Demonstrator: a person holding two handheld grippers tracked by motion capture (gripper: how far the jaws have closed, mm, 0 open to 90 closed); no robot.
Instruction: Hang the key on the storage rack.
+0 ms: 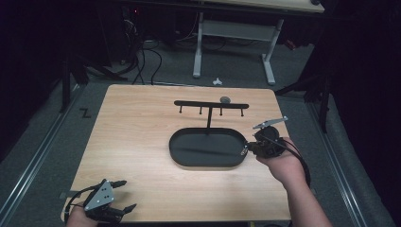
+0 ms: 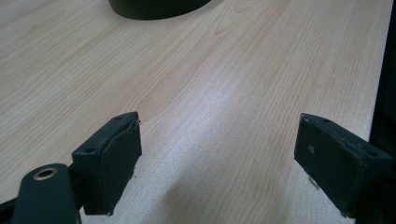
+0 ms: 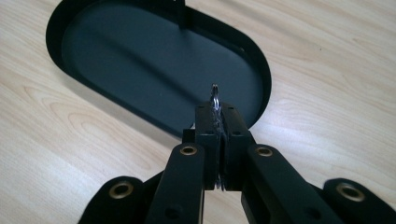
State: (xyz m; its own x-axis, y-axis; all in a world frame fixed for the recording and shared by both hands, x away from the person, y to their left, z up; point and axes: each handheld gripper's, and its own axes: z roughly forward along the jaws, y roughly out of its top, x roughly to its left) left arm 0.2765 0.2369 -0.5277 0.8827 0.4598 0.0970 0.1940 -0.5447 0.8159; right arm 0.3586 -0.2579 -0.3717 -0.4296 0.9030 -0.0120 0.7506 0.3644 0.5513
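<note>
Right gripper point(image 3: 218, 116) clamped on a thin metal ring point(image 3: 215, 93), at right rim of black tray point(image 1: 179, 158). Left gripper point(image 2: 217, 154) jaws wide apart, empty, over table point(image 1: 132, 123) near-left corner.

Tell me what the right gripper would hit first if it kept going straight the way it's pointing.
Probably the black oval tray. The right gripper, jaws shut on a thin metal ring, points over the tray's near rim toward its floor. Its height above the rim is unclear.
</note>
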